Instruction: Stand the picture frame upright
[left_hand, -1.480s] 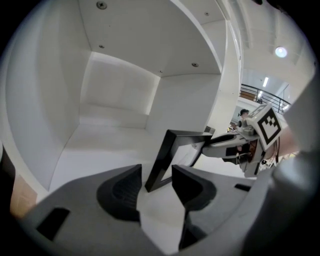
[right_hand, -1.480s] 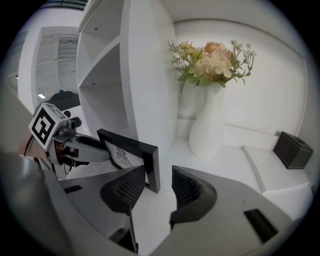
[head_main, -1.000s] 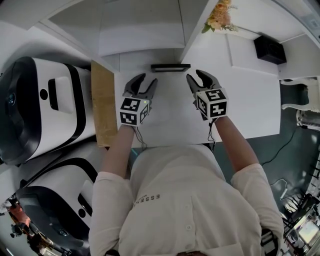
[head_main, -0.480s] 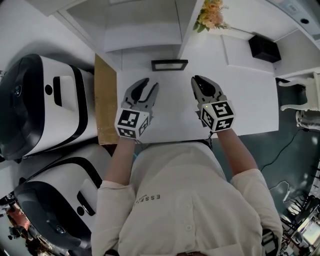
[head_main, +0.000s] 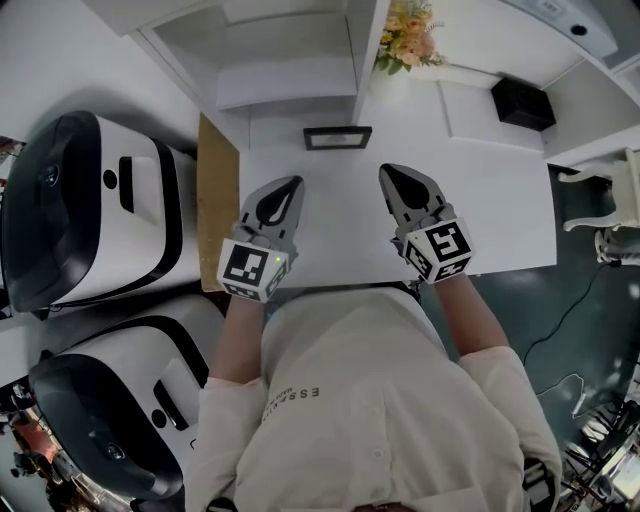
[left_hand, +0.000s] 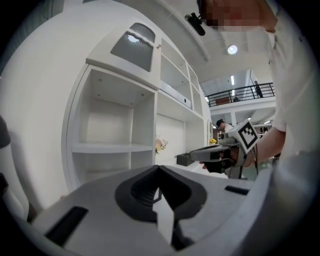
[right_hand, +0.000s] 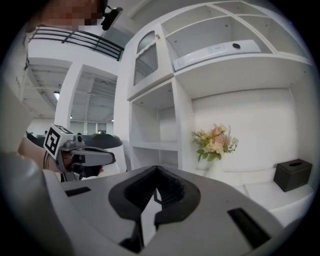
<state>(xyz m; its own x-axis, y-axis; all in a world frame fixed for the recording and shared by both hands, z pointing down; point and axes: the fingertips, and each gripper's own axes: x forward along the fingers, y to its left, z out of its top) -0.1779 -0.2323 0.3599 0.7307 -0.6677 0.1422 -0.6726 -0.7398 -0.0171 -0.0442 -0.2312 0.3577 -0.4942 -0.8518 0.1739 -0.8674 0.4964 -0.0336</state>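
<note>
- We hold our left gripper (head_main: 289, 184) out front, roughly level; its jaws have just snapped together, tip to tip, on nothing.
- Our right gripper (head_main: 389, 172) is the same: jaws just closed, empty.
- Our left forearm (head_main: 232, 335) and right forearm (head_main: 466, 308) reach forward side by side.

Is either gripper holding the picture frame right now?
No: the picture frame sits at the far edge of the table, apart from the left gripper and the right gripper, both shut and empty.

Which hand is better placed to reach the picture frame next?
Right, marginally: the right tongs sit slightly nearer the picture frame than the left tongs. Both have just closed on nothing.
</note>
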